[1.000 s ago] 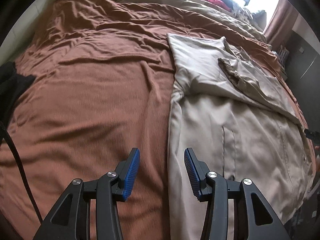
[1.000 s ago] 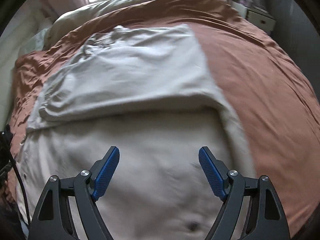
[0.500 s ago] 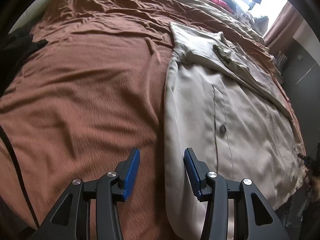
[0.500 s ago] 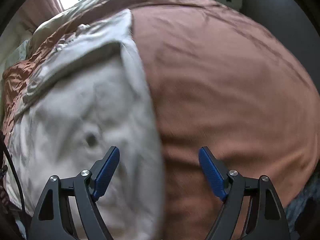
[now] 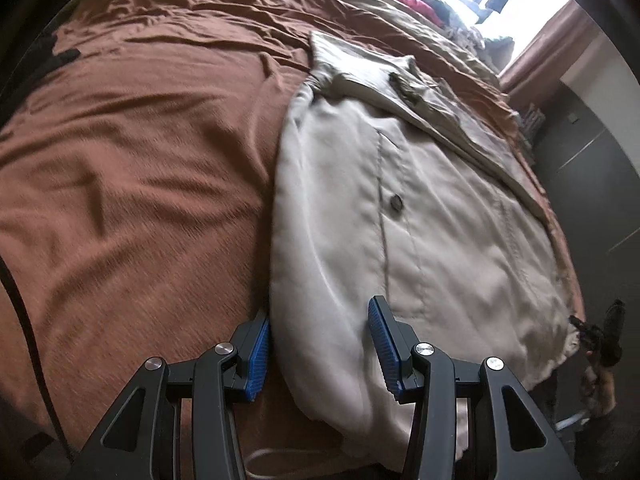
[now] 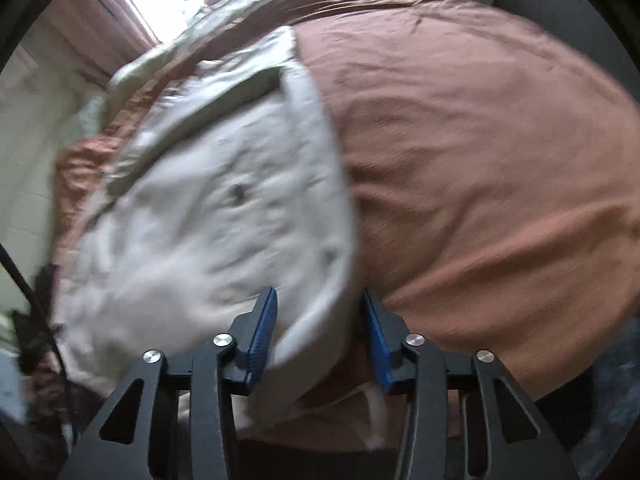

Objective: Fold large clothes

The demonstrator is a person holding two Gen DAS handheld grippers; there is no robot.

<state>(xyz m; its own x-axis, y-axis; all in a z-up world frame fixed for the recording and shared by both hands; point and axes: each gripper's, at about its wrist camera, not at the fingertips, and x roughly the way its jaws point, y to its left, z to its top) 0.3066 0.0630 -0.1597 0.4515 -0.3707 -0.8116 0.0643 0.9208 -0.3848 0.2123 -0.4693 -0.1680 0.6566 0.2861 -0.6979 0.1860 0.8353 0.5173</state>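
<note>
While motion-blurred, beige coat [image 6: 208, 220] hem is straddled by closing right gripper [image 6: 318, 336], left gripper [image 5: 318, 344] spread around opposite corner, contact indiscernible, bed [image 5: 132, 160] edges cut off.

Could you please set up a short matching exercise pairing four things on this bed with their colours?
Things:
1. wrinkled bedspread
2. large folded coat
3. coat's round button
4. pads on the gripper fingers

Colours:
A. blue
B. pale beige
C. rust brown
D. dark, nearly black

Pairs: 1-C, 2-B, 3-D, 4-A
</note>
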